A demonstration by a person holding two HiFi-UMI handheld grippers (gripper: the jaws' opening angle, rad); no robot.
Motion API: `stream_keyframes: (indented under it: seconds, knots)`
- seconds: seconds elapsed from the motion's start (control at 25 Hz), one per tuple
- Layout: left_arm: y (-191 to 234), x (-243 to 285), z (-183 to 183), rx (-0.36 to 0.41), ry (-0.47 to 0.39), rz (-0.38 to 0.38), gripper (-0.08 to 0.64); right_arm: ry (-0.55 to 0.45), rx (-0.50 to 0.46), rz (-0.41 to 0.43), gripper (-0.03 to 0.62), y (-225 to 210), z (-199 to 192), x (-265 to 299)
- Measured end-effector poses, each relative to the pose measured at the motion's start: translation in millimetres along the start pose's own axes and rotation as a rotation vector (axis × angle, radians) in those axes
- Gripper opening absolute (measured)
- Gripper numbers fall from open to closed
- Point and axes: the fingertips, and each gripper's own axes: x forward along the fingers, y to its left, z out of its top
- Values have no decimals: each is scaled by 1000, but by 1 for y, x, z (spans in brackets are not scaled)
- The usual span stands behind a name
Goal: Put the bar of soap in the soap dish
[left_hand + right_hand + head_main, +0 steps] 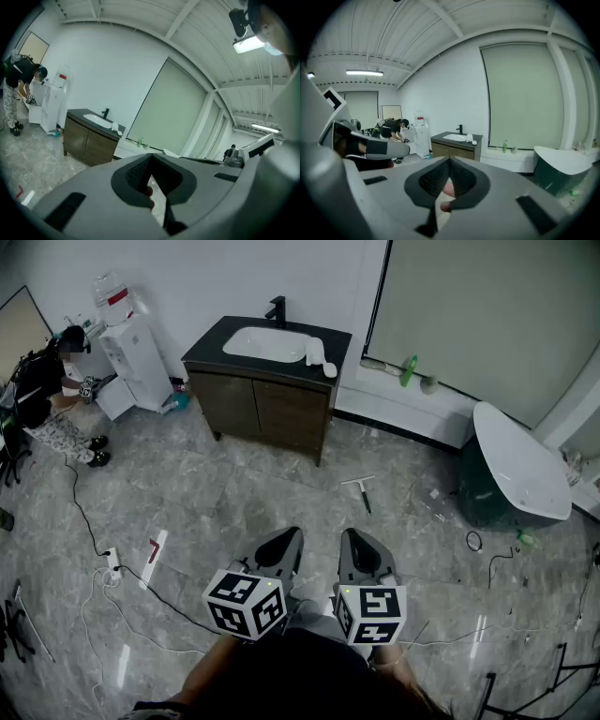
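Far across the floor stands a dark vanity point(267, 390) with a white basin point(265, 343) and a black tap. Two small white things point(319, 354) lie at the right end of its top, also seen in the left gripper view point(116, 127) and the right gripper view point(470, 138). They are too small to tell soap from dish. My left gripper point(286, 540) and right gripper point(356, 540) are side by side close to my body, well short of the vanity. Both have their jaws together with nothing between them point(150, 159) point(450, 161).
A person point(52, 395) bends by a white water dispenser point(131, 348) at the far left. A white and green bathtub point(516, 474) stands at the right. On the marble floor lie a squeegee point(361, 488), a power strip point(112, 563) and cables.
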Motion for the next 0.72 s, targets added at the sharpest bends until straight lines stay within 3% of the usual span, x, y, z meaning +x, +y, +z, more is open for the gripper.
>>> stream_keyframes:
  seconds: [0.36,0.72]
  knots:
    - [-4,17,2,9,20,-30,-3,-8,8,-3,17,-10,4,10]
    - [5,44,1,23,51,17,-3,-24,27,42,17,-25,11,30]
